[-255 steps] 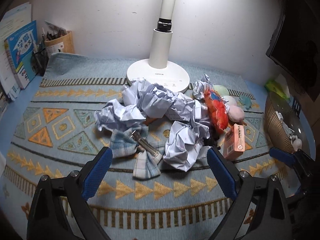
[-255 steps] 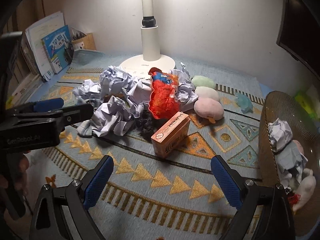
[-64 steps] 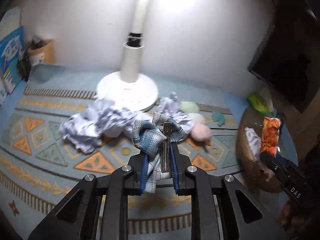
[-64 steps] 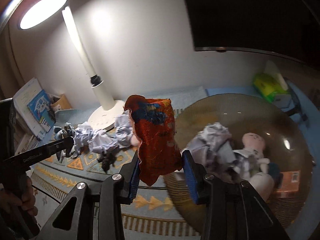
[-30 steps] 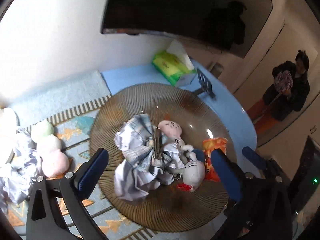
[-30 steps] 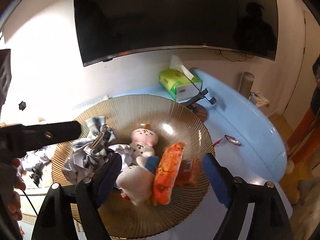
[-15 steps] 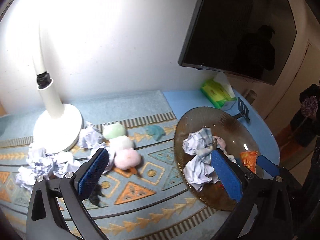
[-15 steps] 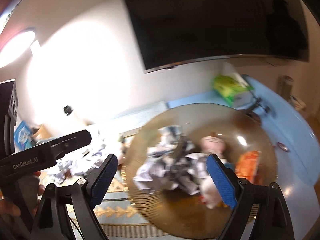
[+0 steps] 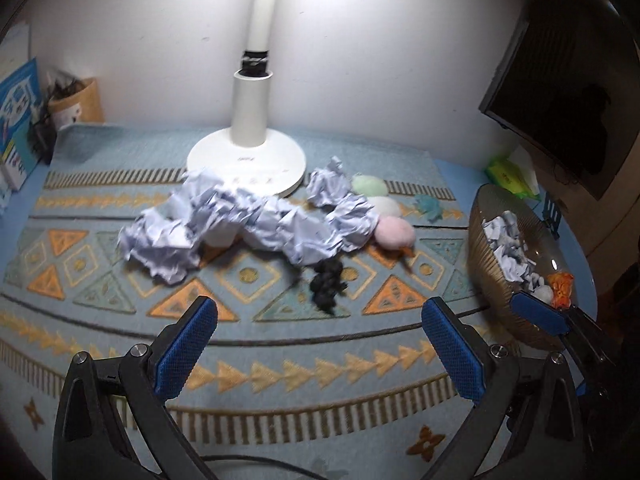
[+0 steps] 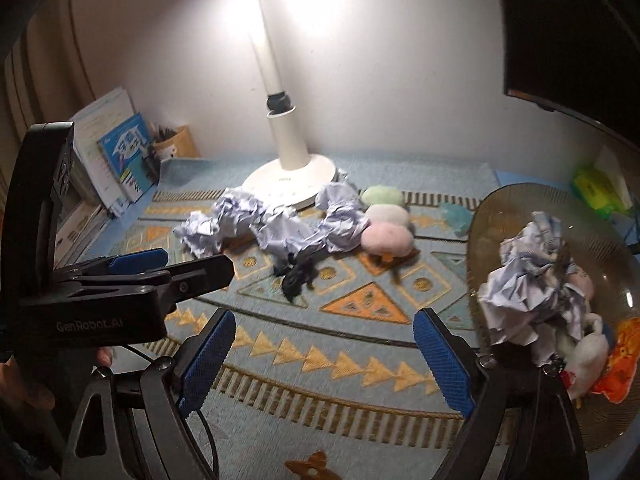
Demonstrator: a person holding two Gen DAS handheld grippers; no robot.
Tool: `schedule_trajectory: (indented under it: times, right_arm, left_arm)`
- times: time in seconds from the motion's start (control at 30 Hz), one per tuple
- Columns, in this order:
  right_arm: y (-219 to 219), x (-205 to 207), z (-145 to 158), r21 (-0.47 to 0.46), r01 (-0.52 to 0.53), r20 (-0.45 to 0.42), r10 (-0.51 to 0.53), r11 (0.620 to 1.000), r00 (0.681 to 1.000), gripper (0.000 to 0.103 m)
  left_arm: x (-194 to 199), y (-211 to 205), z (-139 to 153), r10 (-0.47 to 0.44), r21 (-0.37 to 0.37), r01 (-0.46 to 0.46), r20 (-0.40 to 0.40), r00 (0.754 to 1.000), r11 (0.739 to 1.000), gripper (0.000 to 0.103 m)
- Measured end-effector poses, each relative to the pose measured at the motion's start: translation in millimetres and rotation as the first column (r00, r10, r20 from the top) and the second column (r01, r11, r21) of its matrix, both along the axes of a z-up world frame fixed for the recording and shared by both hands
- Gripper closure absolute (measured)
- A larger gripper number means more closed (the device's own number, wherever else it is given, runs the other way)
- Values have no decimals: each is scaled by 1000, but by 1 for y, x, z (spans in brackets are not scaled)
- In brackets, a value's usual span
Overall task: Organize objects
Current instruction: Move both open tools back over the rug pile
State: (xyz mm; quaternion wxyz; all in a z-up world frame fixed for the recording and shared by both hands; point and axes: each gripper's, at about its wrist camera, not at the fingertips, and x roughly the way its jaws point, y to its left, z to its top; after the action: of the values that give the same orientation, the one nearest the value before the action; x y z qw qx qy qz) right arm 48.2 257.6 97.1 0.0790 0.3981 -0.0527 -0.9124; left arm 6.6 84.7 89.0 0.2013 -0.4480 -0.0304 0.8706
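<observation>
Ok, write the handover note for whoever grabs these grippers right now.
Left gripper: open, empty, above the mat.
Right gripper: open, empty, beside the bowl.
In the bowl: crumpled paper, a checked cloth, an orange packet, a white soft toy.
Left on the mat: the paper pile, a black clump, three soft balls, green, white and pink, and a small teal toy.
Suggested next: the black clump, nearest both grippers.

A home — patterned rug [image 9: 280, 320], desk lamp [image 9: 250, 120], books [image 10: 120, 152] and a wall television [image 9: 568, 80].
</observation>
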Motion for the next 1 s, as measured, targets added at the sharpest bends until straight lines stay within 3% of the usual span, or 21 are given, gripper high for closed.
schedule_trajectory:
  times: [0.1, 0.2, 0.4, 0.5, 0.63, 0.8, 0.87, 0.9, 0.97, 1.0]
  right_arm:
    - [-7, -7, -12, -4, -34, 42, 34, 999, 999, 13]
    - [-13, -16, -19, 5, -52, 48, 52, 999, 998, 13]
    - [-30, -49, -26, 95, -106, 27, 104, 990, 994, 13]
    - [-41, -71, -28, 118, -120, 24, 118, 986, 993, 13]
    - [-58, -94, -27, 131, -149, 6, 149, 980, 989, 13]
    - [-83, -117, -39, 232, -164, -6, 170, 959, 985, 13]
    - [-92, -126, -48, 296, -157, 1, 164, 942, 986, 14]
    - [-95, -130, -54, 328, -152, 16, 156, 932, 988, 16]
    - [-97, -137, -63, 356, -158, 61, 146, 921, 987, 38]
    - [-96, -139, -65, 338, -167, 87, 146, 926, 985, 45]
  left_arm:
    - [1, -31, -20, 99, 56, -104, 89, 991, 993, 1]
    - [-4, -60, -37, 208, 118, -229, 172, 963, 966, 1]
    - [-28, -103, -59, 334, 136, -367, 219, 917, 920, 2]
    - [-50, -109, -66, 338, 124, -371, 223, 914, 921, 6]
    - [-72, -102, -67, 317, 88, -337, 187, 930, 937, 12]
    - [-95, -99, -65, 315, 107, -334, 164, 935, 936, 16]
    - [-104, -101, -65, 320, 115, -342, 171, 932, 933, 27]
    - [-109, -100, -67, 320, 109, -342, 180, 930, 933, 30]
    - [-117, -100, -73, 294, 122, -322, 201, 934, 939, 42]
    - [-118, -99, -73, 278, 143, -309, 205, 938, 940, 47]
